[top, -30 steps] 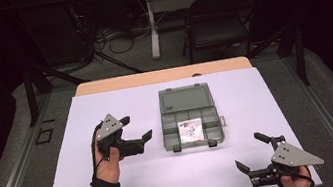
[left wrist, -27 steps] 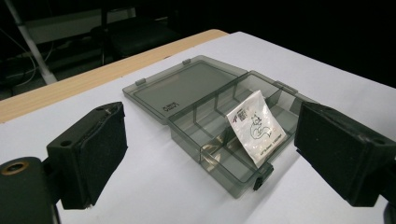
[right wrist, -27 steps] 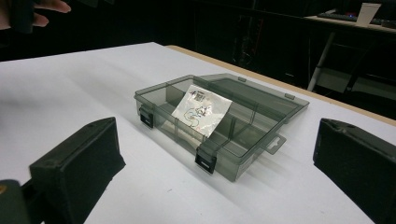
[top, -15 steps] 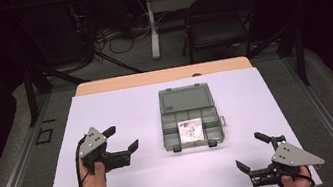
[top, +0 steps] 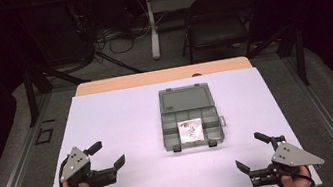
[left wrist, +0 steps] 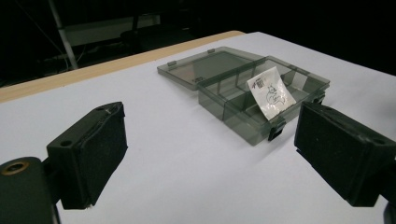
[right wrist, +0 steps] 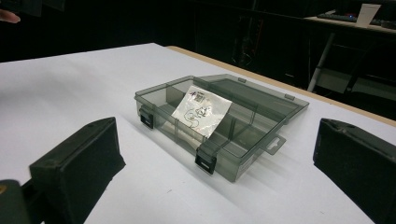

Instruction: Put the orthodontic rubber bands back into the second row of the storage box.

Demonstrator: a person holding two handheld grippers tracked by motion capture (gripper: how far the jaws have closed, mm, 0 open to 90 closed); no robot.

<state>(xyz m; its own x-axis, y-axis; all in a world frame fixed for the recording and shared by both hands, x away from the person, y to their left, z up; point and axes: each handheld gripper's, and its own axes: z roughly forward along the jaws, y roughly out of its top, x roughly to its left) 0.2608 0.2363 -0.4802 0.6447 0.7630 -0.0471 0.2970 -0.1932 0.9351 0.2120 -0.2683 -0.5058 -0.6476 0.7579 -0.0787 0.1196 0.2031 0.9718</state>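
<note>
A smoky transparent compartment box (top: 189,117) lies open at the table's middle, its lid folded flat behind it. A small clear packet with a printed drawing (top: 190,130) leans in a front compartment. My left gripper (top: 108,153) is held near the front left of the table, open and empty, well left of the box. My right gripper (top: 250,150) rests open at the front right, also empty. In the left gripper view the box (left wrist: 243,86) and packet (left wrist: 270,93) lie beyond the wide-apart jaws. The right gripper view shows the box (right wrist: 243,126) and packet (right wrist: 201,109) ahead.
A white sheet (top: 122,115) covers the table, with a wooden strip (top: 161,76) bare along the far edge. A black folding chair (top: 217,24) and a desk leg stand beyond it. Grey rails run down both sides of the table.
My left gripper has drawn back from beside the box, moving left and toward the front edge, still open. The right gripper and the box have stayed put.
</note>
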